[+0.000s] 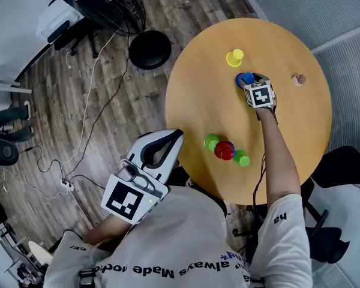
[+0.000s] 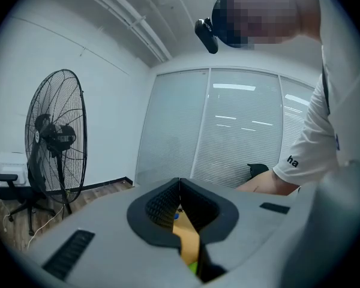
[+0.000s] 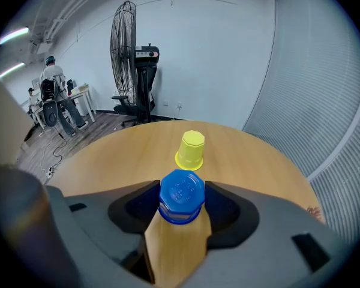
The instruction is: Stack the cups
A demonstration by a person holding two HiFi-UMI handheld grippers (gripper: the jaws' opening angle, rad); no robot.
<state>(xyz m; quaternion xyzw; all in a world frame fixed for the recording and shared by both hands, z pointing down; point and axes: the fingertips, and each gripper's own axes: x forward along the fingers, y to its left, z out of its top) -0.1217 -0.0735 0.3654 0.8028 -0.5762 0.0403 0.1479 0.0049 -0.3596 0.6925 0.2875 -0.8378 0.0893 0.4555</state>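
blue cup [image 1: 244, 79] sits at the far right part of the table [image 1: 195, 95], between the jaws of the right claw [image 3: 181, 189], which are closed onto its two sides. it is upside down: the closed base faces up, the wider open mouth faces the table, and its long axis runs upright, crosswise to the jaws. whether its rim rests on the wood or is just off it i cannot tell. just beyond it, near but apart, stands the yellow cup [image 3: 191, 150], also mouth down with its axis upright and nothing on top of it

the step in hand looks like the pick of the blue cup, with the yellow one the likely place to set it. the next move would call for a lift high enough for the blue mouth to clear the yellow base, a short carry forward, and a straight descent with the two axes in line so that one sleeves over the other; a tilt could knock the yellow cup over

nearer the person, a green cup [image 1: 211, 141], a red cup [image 1: 224, 150] and a second green cup [image 1: 242, 158] sit close together in a row, not yet stacked. the left claw [image 1: 175, 138] is held off the table's near edge, its jaws shut tip to tip with nothing between them
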